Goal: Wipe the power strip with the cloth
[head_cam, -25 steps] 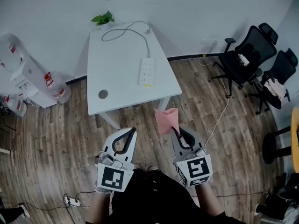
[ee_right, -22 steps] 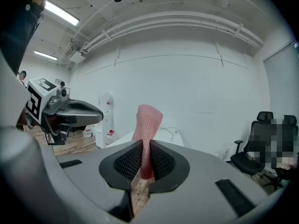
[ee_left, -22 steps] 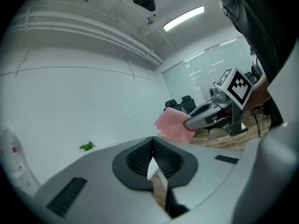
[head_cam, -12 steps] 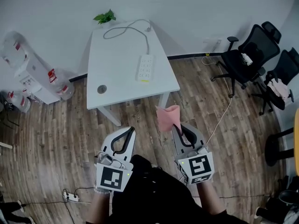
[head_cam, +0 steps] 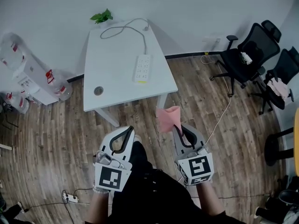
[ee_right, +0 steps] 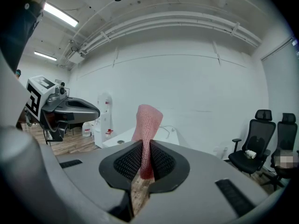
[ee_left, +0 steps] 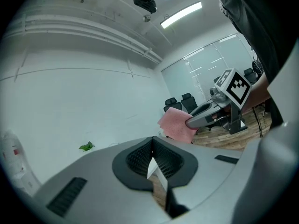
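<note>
Two chairs (head_cam: 246, 59); power strip (head_cam: 143, 68) on table (head_cam: 112, 64)

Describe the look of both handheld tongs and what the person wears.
Left tongs and right tongs share a design: pale grey shells, black ribbed pads inside the curved jaws, and a white cube printed with black square markers at the back. The person wears black clothing.

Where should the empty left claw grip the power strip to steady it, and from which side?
Probably across its narrow width near the close end, coming from above: the power strip lies flat on the table, long axis pointing away from the person, and its cord leaves the far end.
</note>
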{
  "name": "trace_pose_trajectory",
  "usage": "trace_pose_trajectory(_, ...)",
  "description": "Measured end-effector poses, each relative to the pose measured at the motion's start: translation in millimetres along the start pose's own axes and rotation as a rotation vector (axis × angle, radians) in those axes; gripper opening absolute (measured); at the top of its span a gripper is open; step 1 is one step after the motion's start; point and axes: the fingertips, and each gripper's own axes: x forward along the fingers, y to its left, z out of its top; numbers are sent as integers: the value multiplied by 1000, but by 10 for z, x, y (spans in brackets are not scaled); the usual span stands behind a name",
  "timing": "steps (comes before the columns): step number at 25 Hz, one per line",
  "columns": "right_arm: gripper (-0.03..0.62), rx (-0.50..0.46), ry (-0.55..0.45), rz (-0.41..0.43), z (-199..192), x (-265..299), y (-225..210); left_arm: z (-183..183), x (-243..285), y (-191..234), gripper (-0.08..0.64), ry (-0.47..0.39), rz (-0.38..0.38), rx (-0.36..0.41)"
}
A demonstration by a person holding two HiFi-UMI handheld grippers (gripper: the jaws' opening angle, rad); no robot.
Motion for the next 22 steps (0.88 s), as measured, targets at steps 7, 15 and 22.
trace_pose_trajectory(7,60,12,16,-43,30,363,-270,-73,390,283,14,-7,-20,-3)
trace_pose_trajectory(15,60,-7,7,-68,332,958,-545,-64,984,801,14,-19,-47,-3)
trace_pose_trajectory(22,60,-13,27,-98,487,1540,-810,-159,1495,1264,14,-25,-72,-19)
